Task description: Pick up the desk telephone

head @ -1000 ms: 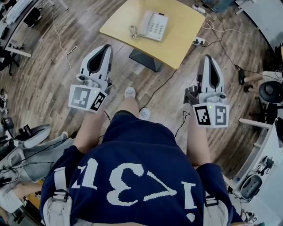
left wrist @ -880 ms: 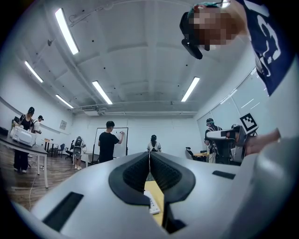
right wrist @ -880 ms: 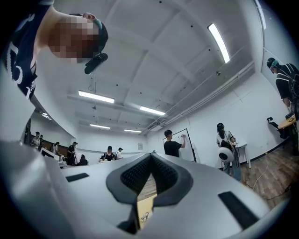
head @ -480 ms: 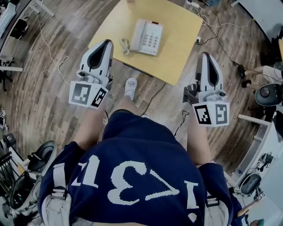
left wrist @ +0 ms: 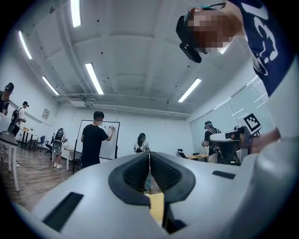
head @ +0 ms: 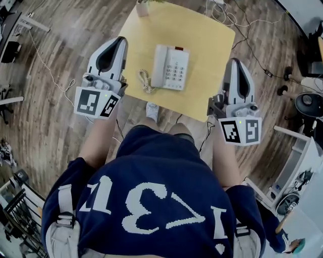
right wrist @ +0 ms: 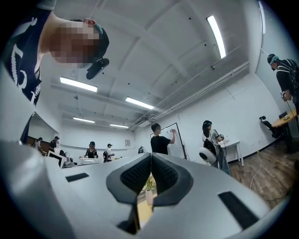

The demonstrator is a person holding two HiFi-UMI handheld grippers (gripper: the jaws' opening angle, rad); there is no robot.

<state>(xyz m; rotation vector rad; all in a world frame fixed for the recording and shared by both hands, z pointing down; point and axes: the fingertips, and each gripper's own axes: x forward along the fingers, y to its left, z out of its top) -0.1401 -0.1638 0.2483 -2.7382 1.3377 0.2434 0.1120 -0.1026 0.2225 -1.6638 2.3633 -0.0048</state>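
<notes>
Reading markings first: showing large white numerals across the navy shirt (head: 151,201), upside down in the head view, a 3 and a 7 among them. Carrying a black-and-white square marker on the left cube (head: 96,102) and on the right cube (head: 240,131). Finding the print on the keypad too small to read.

Lying flat near the middle of the yellow table (head: 212,40): white desk telephone (head: 170,67), keypad facing up, handset sitting along its left side. Bunching at the table's near-left part, at the phone's corner: coiled cord (head: 145,80).

Holding the left gripper (head: 115,46) at the table's left edge, well apart from the phone; pads pressing together in its own view (left wrist: 149,168), nothing between them. Holding the right gripper (head: 236,68) at the table's right edge, likewise apart from the phone; pads meeting along one line (right wrist: 151,170), gripping nothing.

Standing at the table's far edge: small pot (head: 143,7), showing as a potted plant (right wrist: 149,189) through the gap below the right pads. Resting just off the table's near edge: white shoe (head: 151,108). Trailing over the wood floor (head: 60,45) beyond the table's far-right corner: loose cables (head: 237,25). Standing well beyond the table: whiteboard (left wrist: 110,137), with a person in black (left wrist: 95,140) writing on it.
</notes>
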